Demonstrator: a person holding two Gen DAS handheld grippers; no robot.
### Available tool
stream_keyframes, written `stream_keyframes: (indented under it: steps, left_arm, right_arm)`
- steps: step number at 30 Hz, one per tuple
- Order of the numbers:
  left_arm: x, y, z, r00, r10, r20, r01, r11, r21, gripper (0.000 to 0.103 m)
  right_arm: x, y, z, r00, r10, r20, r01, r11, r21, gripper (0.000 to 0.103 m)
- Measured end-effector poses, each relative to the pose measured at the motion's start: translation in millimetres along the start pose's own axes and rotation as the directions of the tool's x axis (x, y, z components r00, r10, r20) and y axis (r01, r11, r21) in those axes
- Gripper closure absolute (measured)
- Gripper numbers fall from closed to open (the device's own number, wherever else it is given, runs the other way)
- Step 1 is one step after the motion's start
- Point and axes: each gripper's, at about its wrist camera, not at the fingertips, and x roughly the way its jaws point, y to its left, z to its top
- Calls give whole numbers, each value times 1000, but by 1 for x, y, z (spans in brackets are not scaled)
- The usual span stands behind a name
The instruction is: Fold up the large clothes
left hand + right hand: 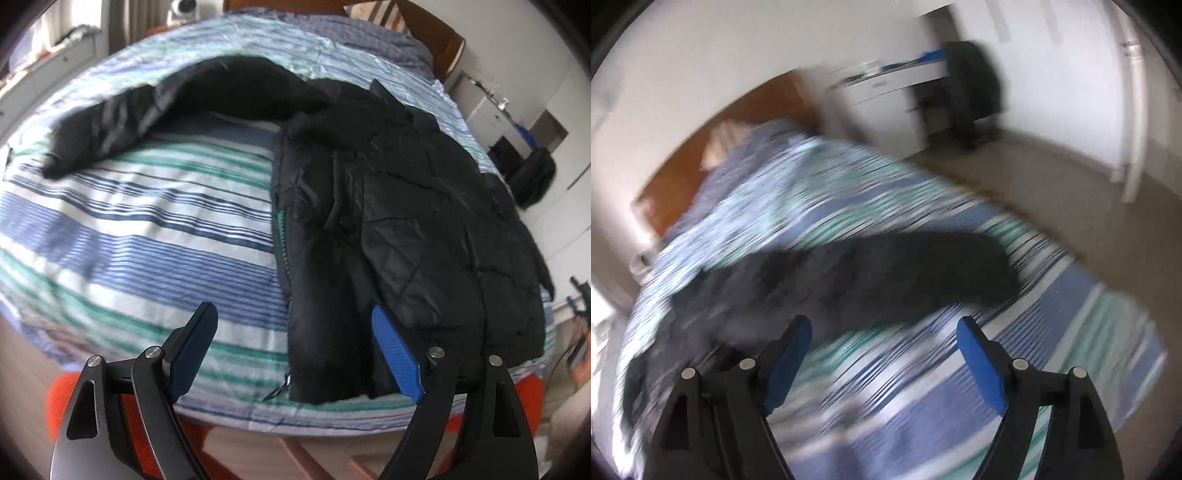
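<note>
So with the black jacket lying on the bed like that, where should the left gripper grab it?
Probably the jacket's bottom hem corner by the zipper edge, coming from the foot of the bed. That corner lies flat nearest the open left gripper, with bare striped bedspread beside it.

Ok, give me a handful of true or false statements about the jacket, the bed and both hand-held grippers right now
1. The black quilted puffer jacket lies on the blue, green and white striped bedspread. True.
2. The left hand-held gripper is clamped on the jacket's hem. False: its jaws stand open, with nothing pressed between them.
3. One jacket sleeve stretches out sideways across the bedspread. True.
4. The right hand-held gripper holds a sleeve. False: it is open and empty.
5. The jacket is red. False: black, with a green zip.
</note>
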Motion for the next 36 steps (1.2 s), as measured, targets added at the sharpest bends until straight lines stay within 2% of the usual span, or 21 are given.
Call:
stream_keyframes:
  steps: [1, 3, 5, 7, 9, 10, 11, 12, 14, 17, 20, 21, 24, 25, 26, 27, 28, 29, 32, 33, 36]
  left_arm:
    - [7, 0, 1, 1000, -12, -16, 12, 1000, 8, 15]
    - [25, -4, 2, 997, -62, -55, 64, 997, 35, 14]
    - [35, -9, 1, 994, -85, -67, 88, 995, 49, 14]
    - [38, -17, -1, 996, -83, -45, 86, 994, 68, 15]
    - [38, -19, -3, 994, -97, -46, 100, 992, 73, 43]
    - [38, -19, -5, 994, -90, -59, 94, 993, 71, 57]
    - [39, -19, -4, 995, -81, -59, 85, 994, 72, 69]
    - [36, -17, -5, 994, -88, -60, 92, 993, 71, 73]
    - [31, -15, -5, 993, -99, -67, 103, 992, 71, 80]
    - [19, -17, -12, 992, -96, -79, 104, 989, 108, 83]
    - [8, -19, -26, 993, -74, -90, 88, 982, 165, 83]
    - [8, -19, -29, 993, -70, -92, 85, 981, 174, 83]
    - [10, -21, -31, 996, -45, -81, 60, 979, 197, 80]
    - [10, -21, -28, 997, -35, -74, 50, 978, 201, 77]
    - [7, -24, -26, 998, -9, -57, 20, 978, 206, 71]
    - [2, -27, -24, 999, 8, -42, 1, 977, 213, 66]
    - [-4, -29, -24, 999, 17, -27, -11, 975, 222, 50]
    - [-15, -33, -24, 1000, 28, 10, -30, 972, 234, 32]
    - [-44, -43, -22, 991, 46, 128, -77, 965, 250, 9]
    - [-58, -46, -20, 983, 46, 177, -90, 964, 249, 7]
    - [-81, -52, -14, 964, 44, 261, -106, 968, 228, 4]
  right_arm:
    - [7, 21, -15, 996, 74, -49, -75, 997, -16, 20]
    - [17, 69, -59, 951, 240, -195, -257, 964, -64, 20]
    - [27, 101, -93, 920, 270, -283, -312, 943, -113, 20]
    - [43, 121, -117, 903, 255, -345, -321, 936, -147, 20]
    - [58, 129, -135, 891, 243, -384, -325, 931, -166, 21]
    - [59, 135, -138, 891, 230, -390, -319, 931, -178, 28]
    - [60, 138, -139, 900, 204, -385, -296, 935, -197, 61]
    - [61, 140, -138, 902, 196, -385, -287, 937, -196, 74]
    - [67, 135, -132, 900, 215, -379, -300, 937, -181, 83]
    - [59, 141, -134, 908, 186, -375, -290, 926, -242, 85]
    - [50, 144, -147, 906, 170, -387, -279, 928, -246, 85]
    - [46, 134, -144, 906, 165, -390, -275, 930, -245, 85]
    - [49, 129, -142, 924, 122, -362, -232, 932, -277, 78]
    - [52, 127, -139, 931, 101, -352, -207, 938, -278, 70]
    - [54, 126, -137, 937, 72, -341, -175, 943, -283, 50]
    - [55, 128, -137, 944, 47, -327, -149, 944, -295, 38]
    - [52, 128, -135, 955, 22, -296, -120, 941, -316, 22]
    - [50, 128, -134, 960, 19, -278, -112, 939, -324, 21]
    - [36, 125, -124, 976, 5, -220, -80, 939, -334, 21]
    - [31, 122, -119, 980, 0, -201, -68, 941, -331, 21]
    - [17, 112, -106, 988, -25, -151, -21, 954, -300, 21]
